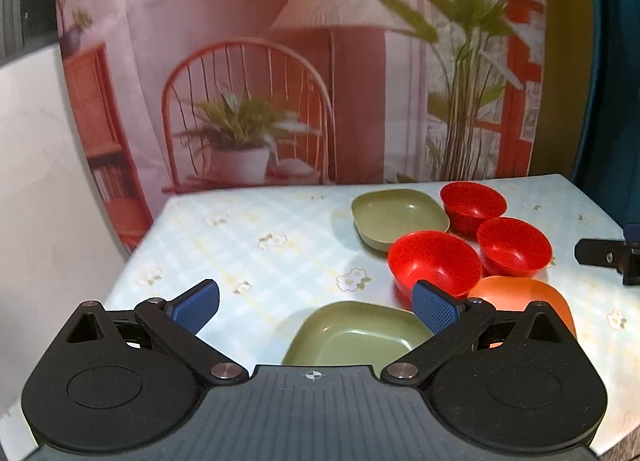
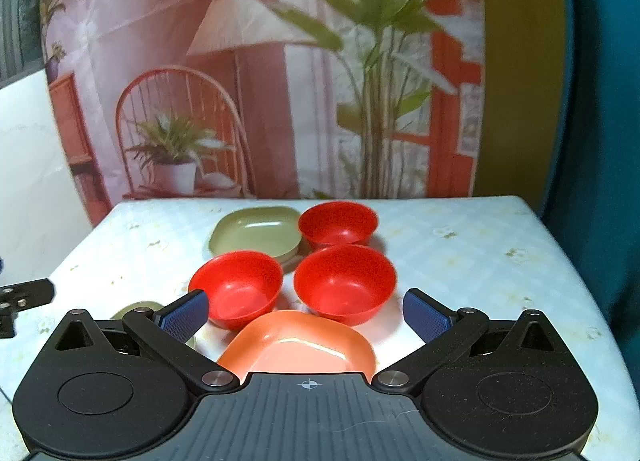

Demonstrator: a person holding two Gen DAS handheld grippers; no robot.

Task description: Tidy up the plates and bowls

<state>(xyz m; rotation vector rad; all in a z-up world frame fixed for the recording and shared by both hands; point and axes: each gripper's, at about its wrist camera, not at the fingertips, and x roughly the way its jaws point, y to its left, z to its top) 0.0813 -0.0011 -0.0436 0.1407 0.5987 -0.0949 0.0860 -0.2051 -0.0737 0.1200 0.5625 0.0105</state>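
Left gripper (image 1: 316,307) low over the counter (image 1: 248,245), jaws spread wide, holding nothing, a green plate (image 1: 352,335) lying between them. Right gripper (image 2: 306,315) likewise wide apart and empty, poised above an orange plate (image 2: 300,345). Just beyond, three red bowls (image 2: 344,281) clustered close, crowding the orange plate's far edge. Behind them a second green plate (image 2: 254,235), partly hidden by the nearest bowl (image 2: 238,289). At the back, a printed backdrop (image 2: 260,81) with chair, lamp and plants
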